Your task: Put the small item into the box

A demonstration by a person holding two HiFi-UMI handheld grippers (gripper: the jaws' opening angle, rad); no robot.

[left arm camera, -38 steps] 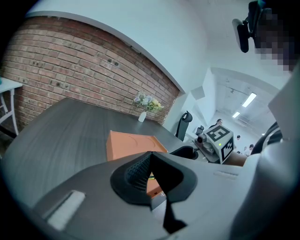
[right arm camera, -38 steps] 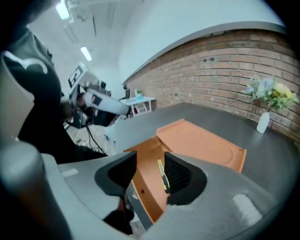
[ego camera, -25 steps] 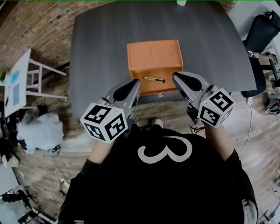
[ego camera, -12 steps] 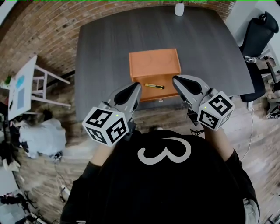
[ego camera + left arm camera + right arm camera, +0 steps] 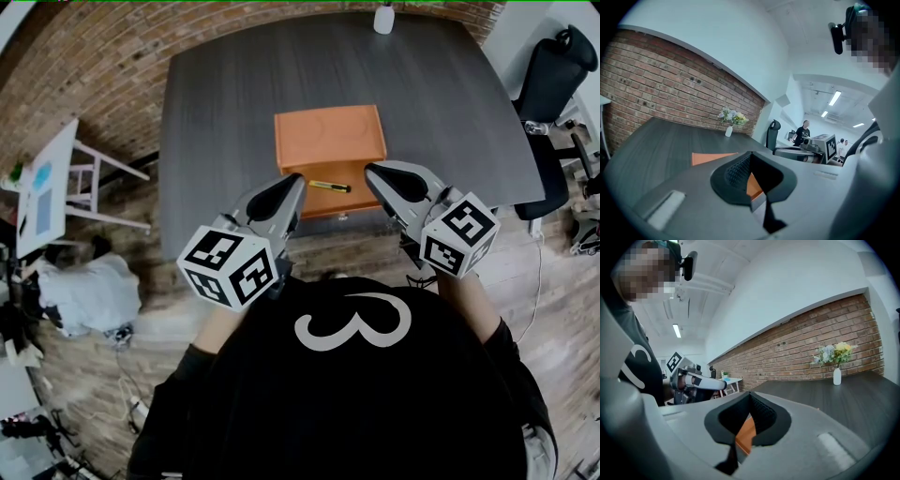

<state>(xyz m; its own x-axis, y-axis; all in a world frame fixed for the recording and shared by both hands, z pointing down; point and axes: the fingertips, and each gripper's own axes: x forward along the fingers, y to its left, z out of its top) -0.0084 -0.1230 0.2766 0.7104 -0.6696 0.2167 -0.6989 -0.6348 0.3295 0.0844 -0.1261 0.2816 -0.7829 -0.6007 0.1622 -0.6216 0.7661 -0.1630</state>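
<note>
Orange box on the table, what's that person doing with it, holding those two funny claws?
A person in a black shirt stands at a dark grey table, holding a left gripper and a right gripper. Both are shut and hold nothing, hovering just in front of the rectangular orange box. A small yellow stick-shaped item lies in the box's open front part, between the two gripper tips.

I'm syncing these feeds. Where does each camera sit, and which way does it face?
Head view: on the person's head, facing steeply down at table and orange box; shows torso, left gripper, right gripper.
Left gripper view: on that gripper, looking along its shut jaws across the table.
Right gripper view: likewise, jaws shut.
Shared: both gripper views catch the flower vase.
</note>
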